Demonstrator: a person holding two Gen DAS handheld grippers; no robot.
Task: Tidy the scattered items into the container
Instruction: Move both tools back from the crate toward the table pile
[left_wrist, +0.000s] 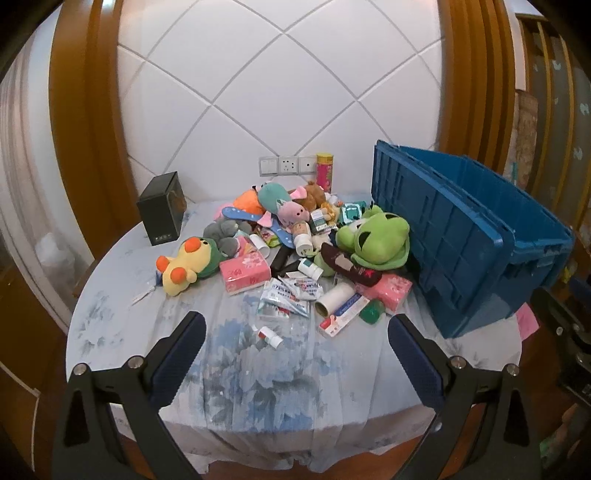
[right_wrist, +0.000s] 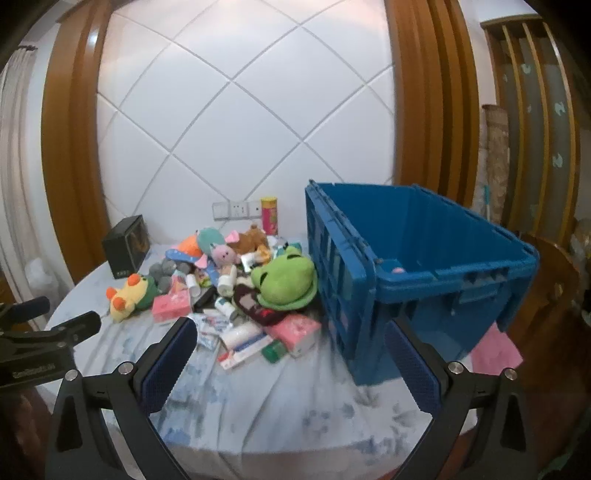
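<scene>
I have both tools over the near edge of the round worktop with its blue-flowered cloth (left_wrist: 258, 369). The left tool (left_wrist: 295, 332) has its fingers wide apart and grips nothing; the right tool (right_wrist: 288, 339) is likewise spread and empty.

The big blue plastic crate (right_wrist: 424, 266) sits at about three o'clock on the worktop, open on top. In the right wrist view its long axis runs from about five o'clock to eleven o'clock, one short end towards me. In the left wrist view it looks tilted, its ribbed side wall (left_wrist: 443, 236) leaning towards the heap, though the fisheye may exaggerate that. Something small and pink shows inside; I cannot tell what.

The heap lies from centre to twelve o'clock. The green plush frog hat (left_wrist: 373, 240) sits just beside the crate wall, the yellow plush duck with orange feet (left_wrist: 181, 269) at nine o'clock of the heap.

Risks as I judge them:
- Bumping the crate could shift it or rock it onto the frog hat.
- The slick foil sachets (left_wrist: 291, 295) and white cardboard roll (left_wrist: 334, 299) could slip or roll off the cloth if nudged.
- Pulling a toy from the tangle may drag neighbours over the edge.
- The small white tube with a red band (left_wrist: 269, 334), lying alone nearest me, is easy to knock away.
</scene>
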